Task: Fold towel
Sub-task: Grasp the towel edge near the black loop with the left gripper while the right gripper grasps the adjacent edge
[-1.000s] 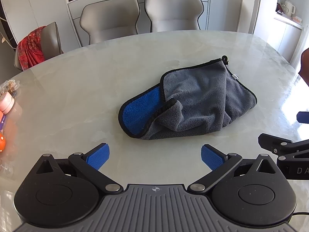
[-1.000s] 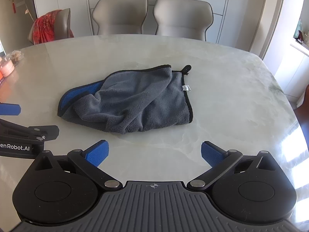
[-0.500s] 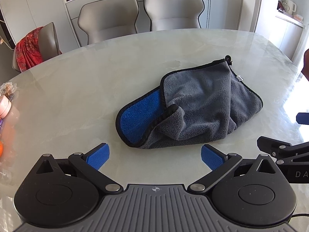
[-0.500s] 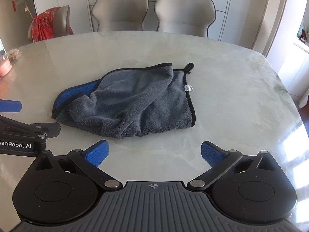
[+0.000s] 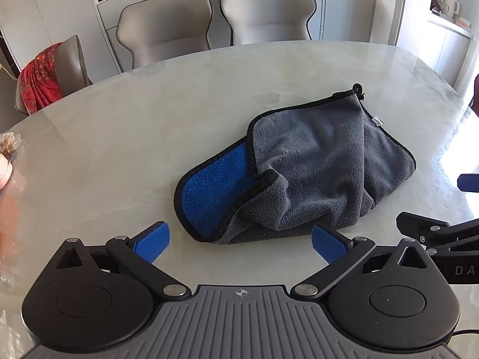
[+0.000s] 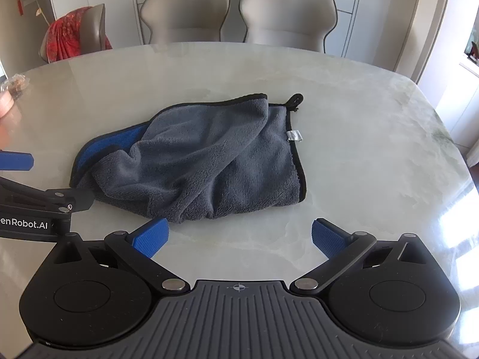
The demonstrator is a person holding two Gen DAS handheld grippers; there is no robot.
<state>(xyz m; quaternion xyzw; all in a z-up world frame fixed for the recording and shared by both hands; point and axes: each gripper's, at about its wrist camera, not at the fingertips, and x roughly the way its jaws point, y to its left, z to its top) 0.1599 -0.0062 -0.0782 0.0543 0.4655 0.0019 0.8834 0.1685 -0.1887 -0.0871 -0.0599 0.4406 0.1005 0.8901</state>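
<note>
A crumpled grey towel [image 5: 323, 161] with black trim and a blue underside lies on the marble table; it also shows in the right wrist view [image 6: 203, 161]. Its hanging loop [image 6: 295, 100] and white label sit at the far right corner. My left gripper [image 5: 239, 242] is open and empty, just short of the towel's near blue corner. My right gripper [image 6: 239, 237] is open and empty, just short of the towel's near edge. Each gripper shows at the edge of the other's view.
The marble table [image 5: 134, 137] has a rounded far edge. Two grey chairs [image 5: 215, 15] stand behind it, and a chair with a red cloth [image 5: 45, 74] is at the left. Small packets [image 5: 9, 146] lie at the table's left edge.
Both grippers have moved forward toward the towel, which now looks nearer in both views. The jaws stay open. The towel has not moved.
</note>
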